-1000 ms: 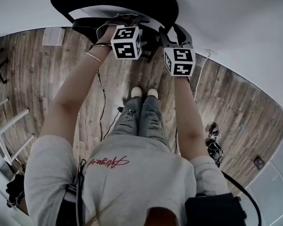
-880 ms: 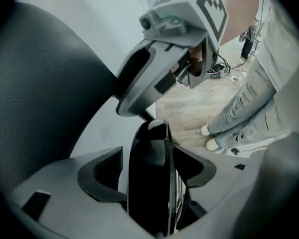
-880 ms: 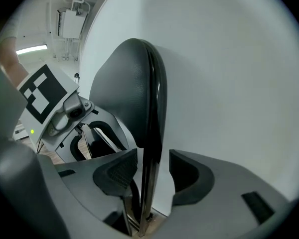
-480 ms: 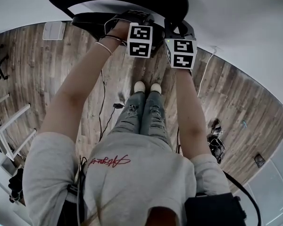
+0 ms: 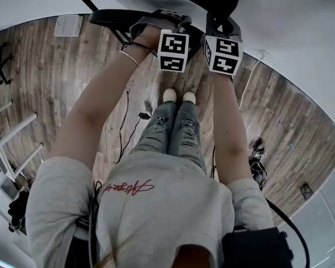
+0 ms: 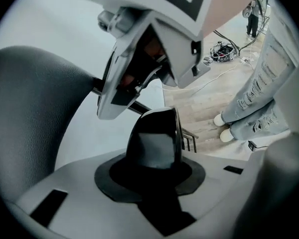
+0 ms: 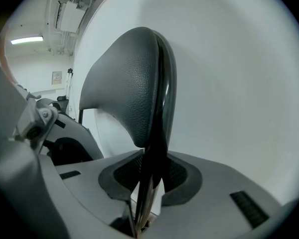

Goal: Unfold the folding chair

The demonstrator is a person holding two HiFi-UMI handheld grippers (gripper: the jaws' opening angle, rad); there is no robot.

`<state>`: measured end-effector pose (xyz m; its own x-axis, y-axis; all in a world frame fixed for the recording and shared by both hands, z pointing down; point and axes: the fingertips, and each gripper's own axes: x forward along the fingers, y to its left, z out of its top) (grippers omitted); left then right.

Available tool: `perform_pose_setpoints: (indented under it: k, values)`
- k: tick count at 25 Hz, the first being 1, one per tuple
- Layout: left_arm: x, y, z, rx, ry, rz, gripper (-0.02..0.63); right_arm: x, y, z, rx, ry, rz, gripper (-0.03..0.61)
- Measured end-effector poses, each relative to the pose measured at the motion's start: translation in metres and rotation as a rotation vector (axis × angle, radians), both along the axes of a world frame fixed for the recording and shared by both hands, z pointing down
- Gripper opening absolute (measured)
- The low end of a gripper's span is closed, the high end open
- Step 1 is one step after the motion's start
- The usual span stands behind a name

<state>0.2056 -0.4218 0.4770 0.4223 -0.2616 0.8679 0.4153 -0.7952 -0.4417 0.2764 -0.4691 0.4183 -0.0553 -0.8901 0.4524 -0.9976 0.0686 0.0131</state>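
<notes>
Left claw [image 6: 155, 146] and right claw [image 7: 150, 185] both clamp the folding chair [image 7: 129, 83]; looks folded, not yet opened.

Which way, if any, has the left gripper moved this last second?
Yes: against the white shoes, the left gripper shifted right, nearer the right gripper on the black folding chair.

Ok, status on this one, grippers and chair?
Right gripper clamped on the folding chair's padded edge. Left gripper jaws together, hold unclear. Chair by the white wall; cable on the floor beside the feet.
</notes>
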Motion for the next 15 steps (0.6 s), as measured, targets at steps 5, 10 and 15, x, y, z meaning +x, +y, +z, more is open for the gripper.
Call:
perform_pose_setpoints:
  k: [5, 10, 15]
  values:
    - [-0.014, 0.024, -0.003, 0.073, 0.034, -0.008, 0.135, -0.003, 0.017, -0.006, 0.084, 0.071, 0.047, 0.122]
    - [-0.022, 0.046, -0.003, 0.137, 0.070, -0.016, 0.133, -0.002, 0.044, 0.010, 0.085, 0.060, 0.094, 0.124]
    - [-0.034, 0.058, -0.003, 0.192, 0.093, -0.021, 0.133, -0.010, 0.059, 0.043, 0.018, -0.019, 0.085, 0.124]
